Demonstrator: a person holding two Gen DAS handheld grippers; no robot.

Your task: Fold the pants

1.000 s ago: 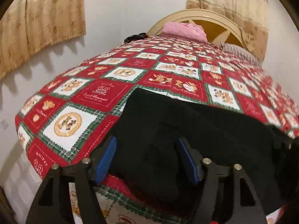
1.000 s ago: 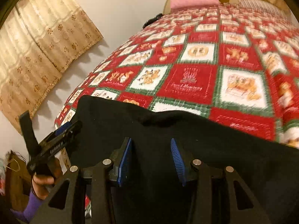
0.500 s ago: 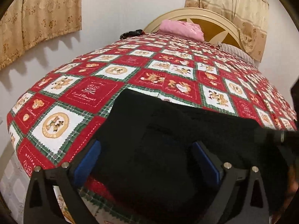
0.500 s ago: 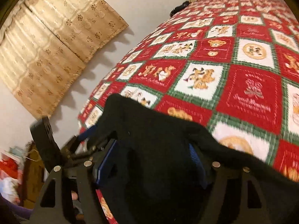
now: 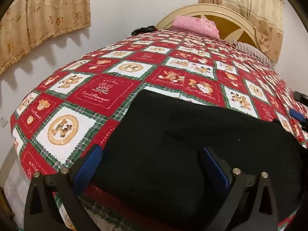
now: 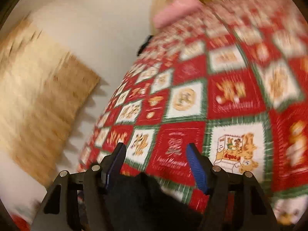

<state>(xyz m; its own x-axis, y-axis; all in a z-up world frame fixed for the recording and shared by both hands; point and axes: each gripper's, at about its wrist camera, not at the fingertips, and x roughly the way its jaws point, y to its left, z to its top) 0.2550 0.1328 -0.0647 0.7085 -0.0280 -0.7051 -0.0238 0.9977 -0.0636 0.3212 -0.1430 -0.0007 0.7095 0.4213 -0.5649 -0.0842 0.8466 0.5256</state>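
The black pants (image 5: 173,144) lie folded on the near end of the red patchwork quilt (image 5: 104,94). My left gripper (image 5: 152,163) hangs just over their near edge, jaws spread wide, blue pads apart from the cloth. At the right edge of the left wrist view, a blue pad of my right gripper (image 5: 297,114) shows beyond the pants' right end. The right wrist view is blurred. There my right gripper (image 6: 156,163) is raised above the quilt (image 6: 231,96), jaws closing with nothing between the pads. A corner of the pants (image 6: 146,198) lies below the finger bases.
A pink pillow (image 5: 194,26) and a striped pillow (image 5: 250,50) rest by the cream headboard (image 5: 221,13) at the far end. A small black item (image 5: 142,29) sits at the bed's far left edge. A white wall and beige curtains (image 5: 38,19) run along the bed's left side.
The left jaws have spread wide around the pants' near edge. The right gripper has let go of the pants and swung up and away, and now looks over open quilt.
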